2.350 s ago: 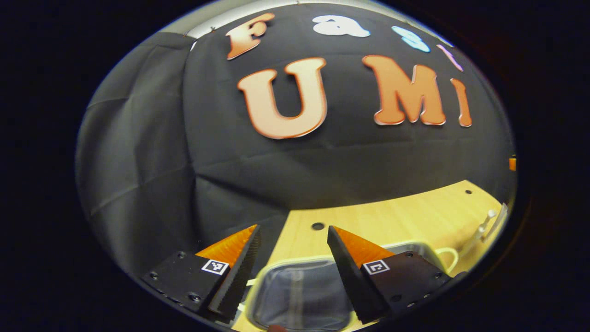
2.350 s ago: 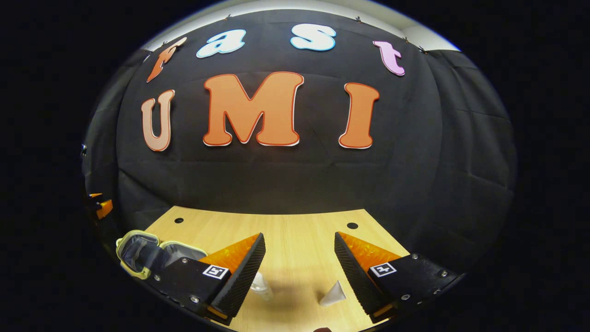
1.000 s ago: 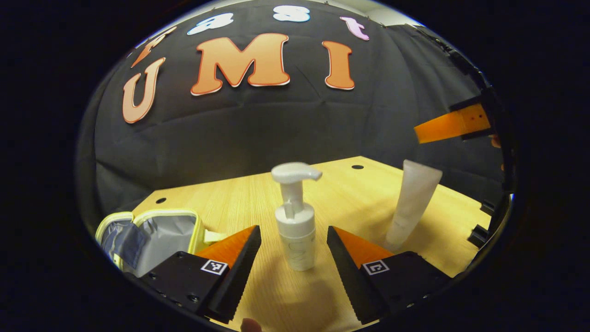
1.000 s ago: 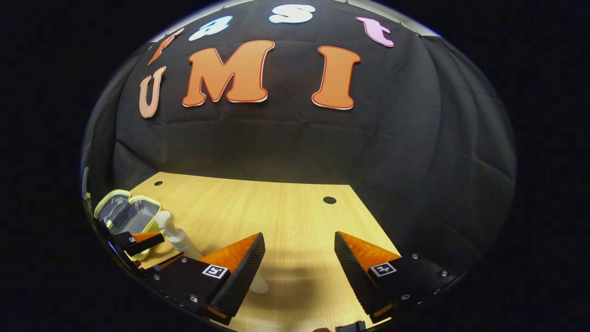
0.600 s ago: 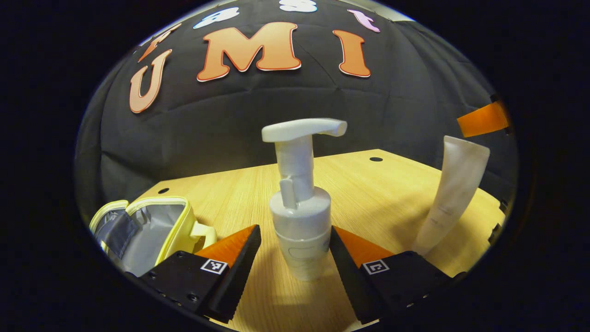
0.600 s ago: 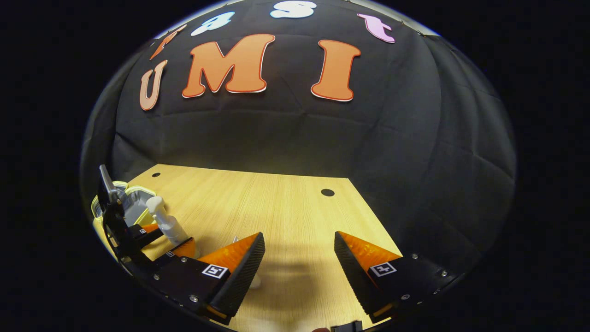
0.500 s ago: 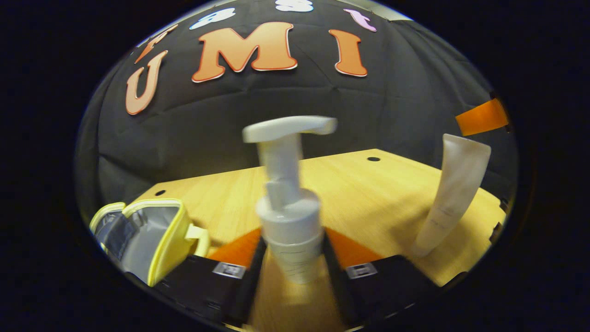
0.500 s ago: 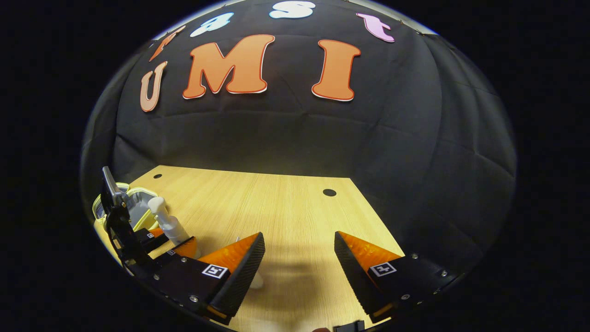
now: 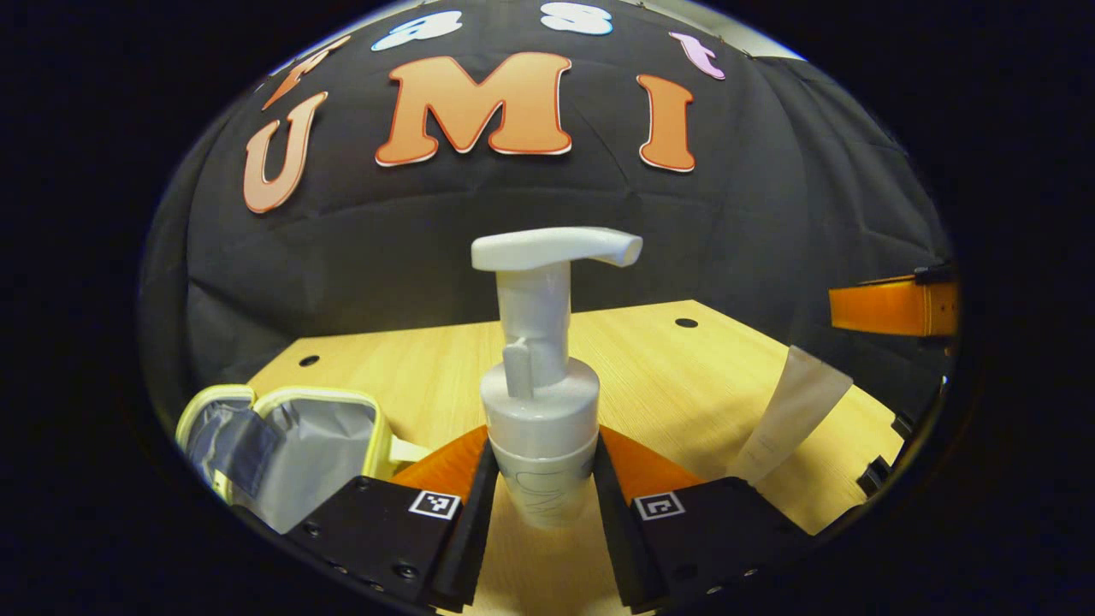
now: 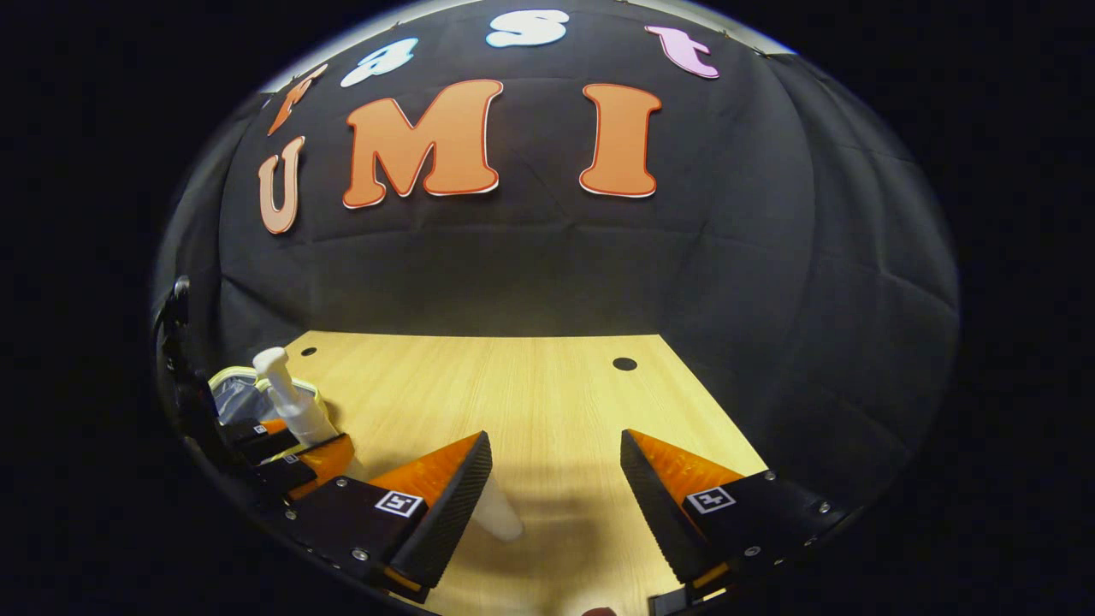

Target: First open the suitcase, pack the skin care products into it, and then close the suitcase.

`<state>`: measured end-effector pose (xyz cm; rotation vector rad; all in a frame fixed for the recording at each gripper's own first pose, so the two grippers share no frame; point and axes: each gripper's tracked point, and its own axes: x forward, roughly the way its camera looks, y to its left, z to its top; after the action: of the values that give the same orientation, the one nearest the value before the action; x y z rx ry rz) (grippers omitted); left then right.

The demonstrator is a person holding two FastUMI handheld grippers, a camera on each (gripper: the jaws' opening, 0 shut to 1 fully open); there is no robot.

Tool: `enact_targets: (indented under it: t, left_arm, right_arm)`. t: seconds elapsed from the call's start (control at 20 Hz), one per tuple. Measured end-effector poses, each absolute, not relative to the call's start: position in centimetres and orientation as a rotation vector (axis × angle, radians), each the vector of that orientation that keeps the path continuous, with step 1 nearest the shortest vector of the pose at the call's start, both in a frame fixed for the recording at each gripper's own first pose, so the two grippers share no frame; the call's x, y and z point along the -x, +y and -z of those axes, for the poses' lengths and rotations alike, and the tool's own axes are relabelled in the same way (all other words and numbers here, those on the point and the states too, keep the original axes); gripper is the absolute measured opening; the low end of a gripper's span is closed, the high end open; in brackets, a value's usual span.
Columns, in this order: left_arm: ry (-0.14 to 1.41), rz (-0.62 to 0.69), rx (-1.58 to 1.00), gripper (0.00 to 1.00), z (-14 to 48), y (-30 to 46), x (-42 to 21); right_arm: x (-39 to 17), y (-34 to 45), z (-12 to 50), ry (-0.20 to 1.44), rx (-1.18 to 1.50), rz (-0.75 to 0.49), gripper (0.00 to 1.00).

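Note:
A white pump bottle [image 9: 539,411] stands upright between the fingers of my left gripper [image 9: 537,483], which is shut on its lower body. The small yellow-rimmed suitcase [image 9: 291,445] lies open at the left and shows its grey lining. A white tube [image 9: 791,415] stands on its cap to the right, leaning. In the right gripper view my right gripper [image 10: 556,479] is open over bare table. The tube's lower end [image 10: 500,518] peeks out beside its left finger. Far left there, the left gripper [image 10: 299,441] holds the pump bottle [image 10: 287,398] in front of the suitcase [image 10: 224,395].
The wooden table [image 9: 667,368] has small round holes near its far edge, and the black cloth wall rises right behind it. One finger of the right gripper [image 9: 890,306] reaches in at the right edge of the left gripper view, above the tube.
My left gripper has swung from the suitcase to the pump bottle and shut on it, and the bottle now sits a little higher. The right gripper stays open, almost unmoved.

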<state>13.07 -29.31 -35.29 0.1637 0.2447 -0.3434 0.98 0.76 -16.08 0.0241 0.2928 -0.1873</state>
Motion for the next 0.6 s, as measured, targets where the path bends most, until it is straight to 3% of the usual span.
enact_targets:
  t: [0.3, 0.6]
  left_arm:
    - [0.286, 0.346, -0.115, 0.60, 30.2, -24.4, -10.4]
    - [0.312, 0.294, -0.145, 0.59, 28.7, -18.4, -8.8]
  right_arm:
    - [-1.5, 4.4, 18.1, 0.301, 0.002, 0.153, 0.96]
    - [-1.9, 5.0, 25.8, 0.444, -0.012, 0.155, 0.96]
